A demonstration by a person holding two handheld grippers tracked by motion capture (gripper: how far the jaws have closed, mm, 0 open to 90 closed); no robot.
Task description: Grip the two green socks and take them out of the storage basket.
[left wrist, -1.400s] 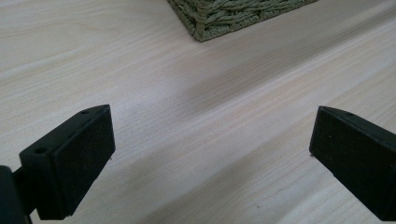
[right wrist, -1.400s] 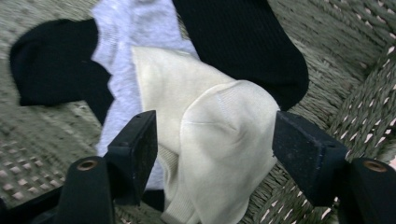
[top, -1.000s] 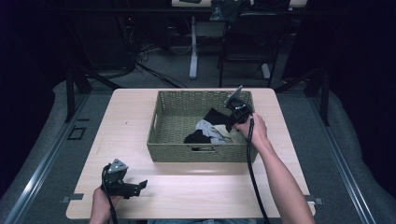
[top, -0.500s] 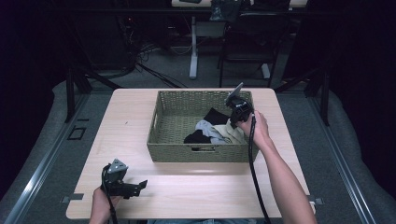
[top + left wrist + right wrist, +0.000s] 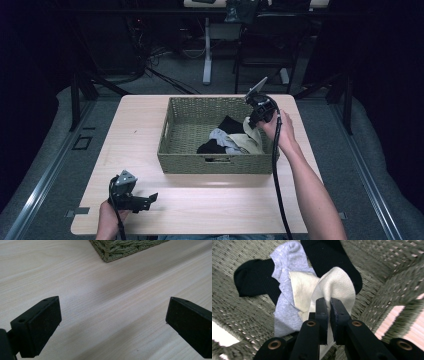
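Pale wood-grain rectangular tabletop, standing on grey floor. Bearing directly one olive-green woven rectangular basket with a slot handle in its near wall, set toward the far right part. Near left corner taken by the left hand-held gripper, low over or resting on the wood, cannot tell which. Basket corner seen past bare grain in the left gripper view.

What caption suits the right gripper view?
Right tool pinching a cream sock above grey and black socks in a woven basket.

One basket; one cream sock, one grey sock, two black socks.
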